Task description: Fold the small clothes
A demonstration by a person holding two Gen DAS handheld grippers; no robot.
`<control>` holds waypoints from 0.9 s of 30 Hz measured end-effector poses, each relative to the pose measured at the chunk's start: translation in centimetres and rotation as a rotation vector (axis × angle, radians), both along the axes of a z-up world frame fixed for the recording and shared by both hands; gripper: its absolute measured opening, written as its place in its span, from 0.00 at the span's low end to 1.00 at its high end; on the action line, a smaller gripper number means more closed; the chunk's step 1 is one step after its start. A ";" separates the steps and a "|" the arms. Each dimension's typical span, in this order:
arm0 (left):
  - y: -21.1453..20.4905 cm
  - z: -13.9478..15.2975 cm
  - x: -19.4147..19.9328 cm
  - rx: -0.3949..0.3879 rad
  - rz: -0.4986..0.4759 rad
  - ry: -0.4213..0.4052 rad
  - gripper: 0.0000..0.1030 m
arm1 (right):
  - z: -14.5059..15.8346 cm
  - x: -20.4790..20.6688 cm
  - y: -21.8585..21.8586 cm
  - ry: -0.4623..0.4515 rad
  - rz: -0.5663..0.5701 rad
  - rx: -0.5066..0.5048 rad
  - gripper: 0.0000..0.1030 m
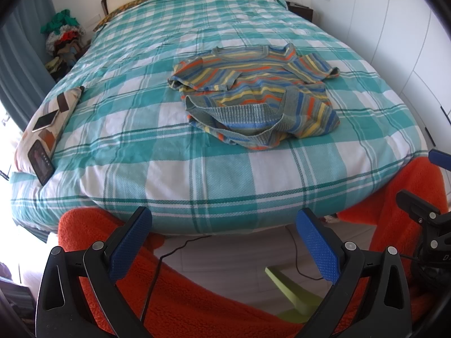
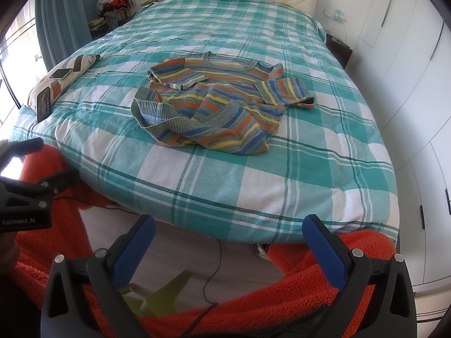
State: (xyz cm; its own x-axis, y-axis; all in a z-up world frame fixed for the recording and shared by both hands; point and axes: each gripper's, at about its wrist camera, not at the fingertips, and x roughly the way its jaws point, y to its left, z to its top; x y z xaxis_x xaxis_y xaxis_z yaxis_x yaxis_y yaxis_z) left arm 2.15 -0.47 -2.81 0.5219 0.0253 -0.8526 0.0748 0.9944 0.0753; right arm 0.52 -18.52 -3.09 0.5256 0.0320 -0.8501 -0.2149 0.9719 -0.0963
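A small striped knit sweater (image 1: 253,95) in orange, blue, yellow and grey lies rumpled on the teal plaid bedspread (image 1: 157,152), its sleeves folded inward and its ribbed hem bunched toward me. It also shows in the right wrist view (image 2: 220,98). My left gripper (image 1: 224,219) is open and empty, held off the foot of the bed, well short of the sweater. My right gripper (image 2: 229,226) is open and empty too, also short of the bed's near edge. The right gripper's body shows at the right edge of the left wrist view (image 1: 422,219).
A patterned pillow (image 1: 53,115) at the bed's left edge carries two phones (image 1: 41,162). An orange fleece blanket (image 1: 197,295) hangs below the grippers. A black cable (image 1: 157,267) and a green stand (image 1: 293,290) lie on the floor. White wardrobes (image 2: 408,84) stand to the right.
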 end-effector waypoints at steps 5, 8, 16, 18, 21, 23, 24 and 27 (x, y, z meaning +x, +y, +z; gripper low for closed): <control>0.0 0.0 0.0 -0.001 0.002 0.003 0.99 | 0.0 0.0 0.0 0.001 0.000 0.000 1.00; 0.1 -0.3 0.0 -0.003 0.003 0.004 0.99 | 0.0 0.0 0.0 0.001 0.000 0.000 1.00; 0.0 -0.4 0.0 0.006 -0.005 0.003 0.99 | -0.2 0.0 0.0 0.003 0.001 0.001 1.00; -0.1 -0.4 0.1 0.008 -0.006 0.004 0.99 | -0.3 -0.1 0.0 0.004 0.003 0.000 1.00; 0.0 -0.4 0.2 0.007 0.000 0.004 0.99 | -0.8 -0.1 0.2 0.008 0.020 0.005 1.00; 0.5 -0.2 0.3 0.007 0.011 0.001 0.99 | -0.8 0.3 -0.1 0.011 0.049 0.039 1.00; 0.8 -0.2 0.4 0.006 0.020 -0.004 0.99 | -0.4 1.0 -0.6 0.009 0.058 0.064 1.00; 2.9 -0.2 1.5 -0.005 0.077 -0.026 0.99 | 0.6 4.4 -2.9 -0.029 0.068 0.138 1.00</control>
State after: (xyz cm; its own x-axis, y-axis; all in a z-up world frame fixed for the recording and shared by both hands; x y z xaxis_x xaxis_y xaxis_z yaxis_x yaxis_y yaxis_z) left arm 3.60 2.40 -2.97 0.5404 0.0616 -0.8391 -0.0037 0.9975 0.0708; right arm 4.87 -21.39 -2.47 0.5430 0.1840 -0.8194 -0.2795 0.9597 0.0302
